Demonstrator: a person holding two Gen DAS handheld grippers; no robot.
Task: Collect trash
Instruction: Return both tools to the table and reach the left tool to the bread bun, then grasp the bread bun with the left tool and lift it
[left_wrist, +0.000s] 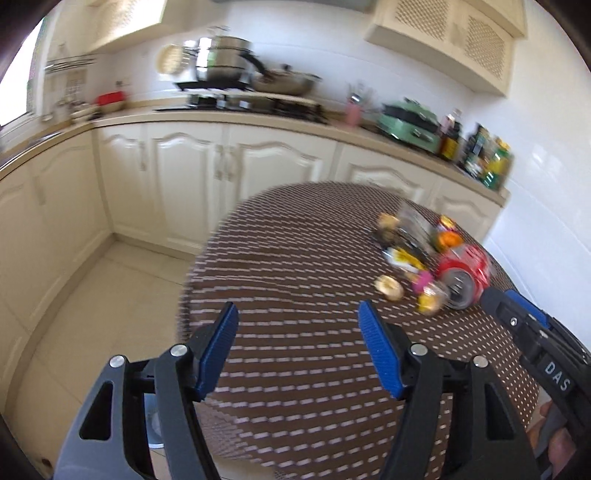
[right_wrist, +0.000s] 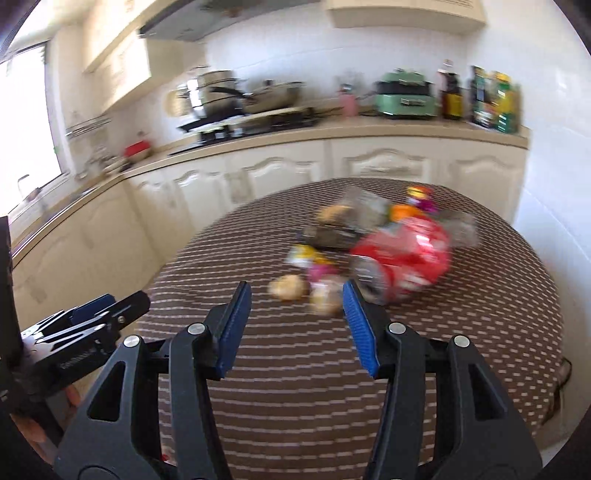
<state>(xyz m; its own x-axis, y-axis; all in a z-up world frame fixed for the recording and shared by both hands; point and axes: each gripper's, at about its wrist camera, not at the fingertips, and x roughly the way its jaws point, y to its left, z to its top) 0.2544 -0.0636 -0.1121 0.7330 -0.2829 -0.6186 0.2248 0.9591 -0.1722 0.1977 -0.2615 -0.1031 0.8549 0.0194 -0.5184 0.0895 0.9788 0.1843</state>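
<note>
Both hand-held grippers, left (left_wrist: 297, 325) and right (right_wrist: 295, 302), are held released and empty above the round worktop (left_wrist: 295, 369), where blurred trash (right_wrist: 369, 251) is heaped around a red can (right_wrist: 406, 254).

Left gripper (left_wrist: 297, 325) open over table (left_wrist: 295, 369); trash pile (left_wrist: 432, 258) (blurred) beyond.
</note>
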